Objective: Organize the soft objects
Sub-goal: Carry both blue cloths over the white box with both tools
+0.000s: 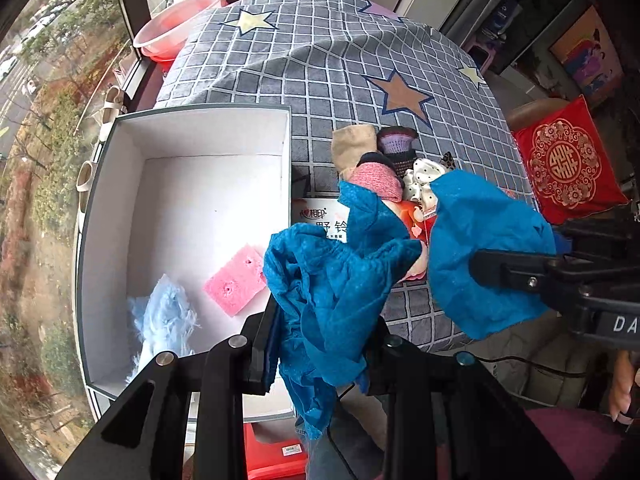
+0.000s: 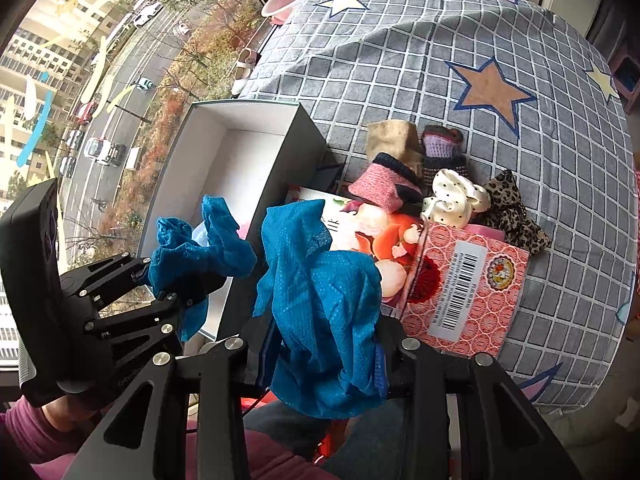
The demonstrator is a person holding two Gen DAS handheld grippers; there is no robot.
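A crumpled blue mesh cloth [image 1: 332,292] [image 2: 320,292] hangs in the air between both grippers, near the table's front edge. My left gripper [image 1: 320,344] [image 2: 180,280] is shut on one end, beside the open white box [image 1: 200,114] [image 2: 240,104]. My right gripper [image 2: 320,356] [image 1: 492,268] is shut on the other end. Inside the box lie a pink sponge [image 1: 236,284] and a pale blue fluffy piece [image 1: 164,320]. Behind the cloth sits a heap of soft things: a pink sock [image 1: 376,180] [image 2: 380,188], a beige sock [image 1: 352,148], a purple sock [image 1: 396,144], a dotted white scrunchie [image 2: 452,196] and a leopard scrunchie [image 2: 508,208].
A grey checked tablecloth with stars [image 1: 320,60] covers the table. Tissue packs [image 2: 464,292] lie by the heap. A pink basin [image 1: 180,20] stands at the far left corner, a red cushion [image 1: 564,160] off the right edge, and a window along the left.
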